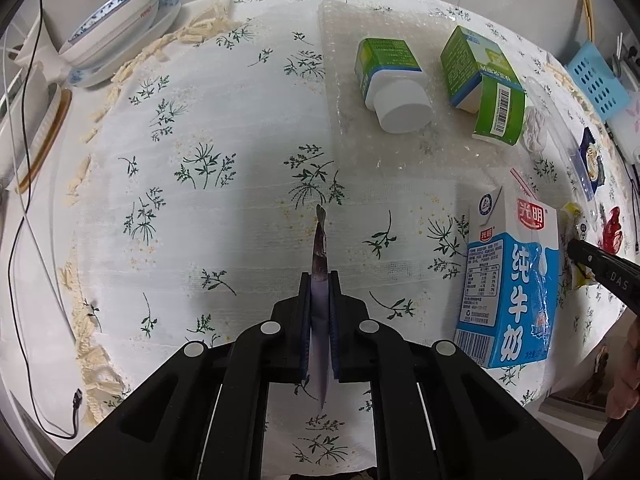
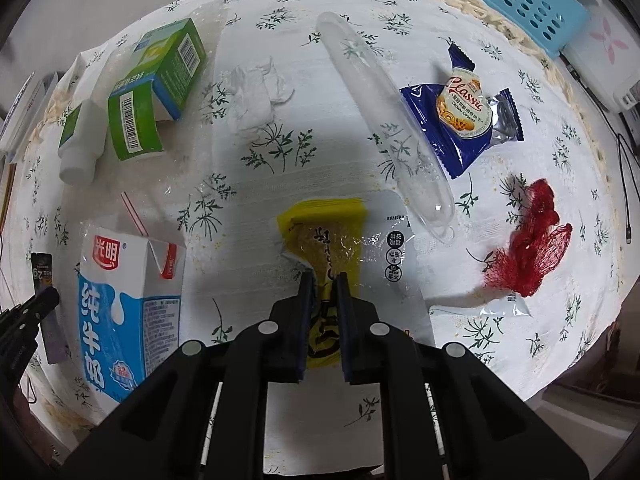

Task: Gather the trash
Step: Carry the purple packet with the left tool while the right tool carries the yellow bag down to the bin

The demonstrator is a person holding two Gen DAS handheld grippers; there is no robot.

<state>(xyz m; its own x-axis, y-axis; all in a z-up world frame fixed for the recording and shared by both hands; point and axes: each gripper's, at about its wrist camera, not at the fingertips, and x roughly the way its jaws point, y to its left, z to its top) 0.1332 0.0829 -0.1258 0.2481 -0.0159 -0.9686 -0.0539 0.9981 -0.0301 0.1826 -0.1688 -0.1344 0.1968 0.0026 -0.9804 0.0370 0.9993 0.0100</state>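
**Both grippers clamped on wrappers**

The left gripper [image 1: 320, 280] points down at the floral tablecloth [image 1: 224, 208], its fingers pressed together on a thin, flat purple wrapper [image 1: 320, 248] seen edge-on; the wrapper's top pokes out past the fingertips and its lower end hangs between the finger bases. In the right wrist view the same wrapper [image 2: 54, 332] shows at the far left edge, held in that gripper [image 2: 40, 300].

The right gripper [image 2: 323, 280] is closed on a yellow wrapper [image 2: 328, 232], whose clear end lies spread on the cloth around the fingers.

A blue-and-white milk carton [image 2: 124, 308] stands between the two grippers. Beyond it, on a sheet of bubble wrap [image 1: 360, 152], lie a green box [image 2: 160, 88] with its flap open and a white bottle [image 1: 392, 88] on its side. Also on the cloth: a crumpled tissue [image 2: 260, 92], a clear plastic tube [image 2: 384, 120], a blue cookie packet [image 2: 460, 116] and a red mesh net [image 2: 528, 240]. A blue basket [image 2: 532, 4] sits at the table's far edge
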